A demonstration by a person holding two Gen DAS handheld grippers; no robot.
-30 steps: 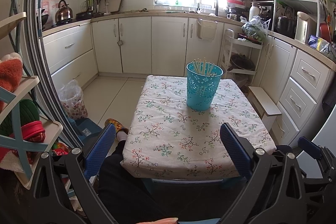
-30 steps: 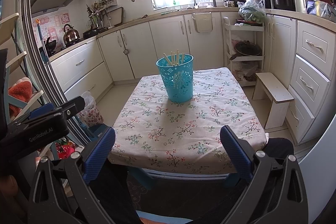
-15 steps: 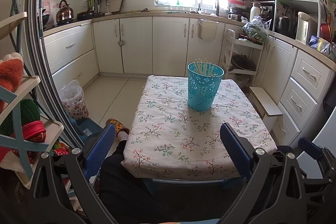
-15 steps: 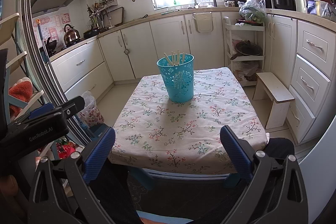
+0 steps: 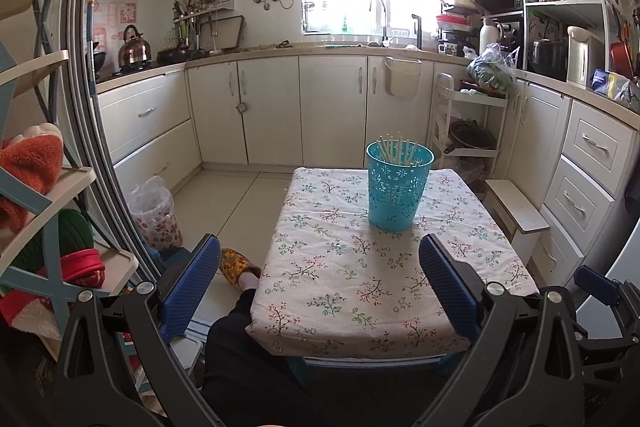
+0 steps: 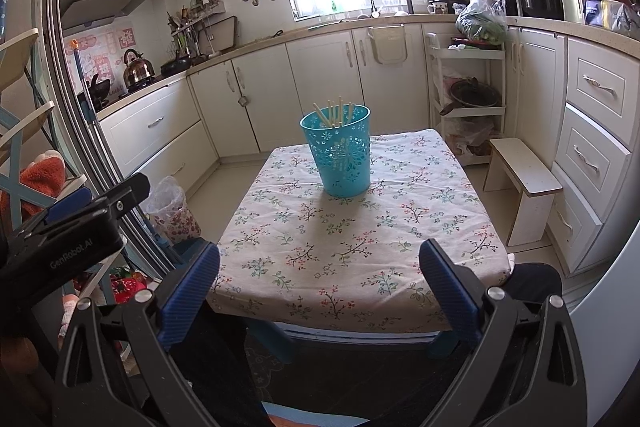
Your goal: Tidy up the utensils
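Note:
A turquoise perforated basket stands upright on the far half of a small table with a floral cloth; it also shows in the right wrist view. Several pale chopsticks stand inside it, tips above the rim. My left gripper is open and empty, held back over the table's near edge. My right gripper is open and empty, also near the front edge. The left gripper's body shows at the left of the right wrist view.
A white step stool stands right of the table, beside drawers. A floral bin with a bag sits on the floor to the left. A shelf rack is close at left. My leg and slipper are below the table's left corner.
Both views shifted only slightly; the basket sits a little more to the right in the left wrist view. Both grippers stay open and empty.

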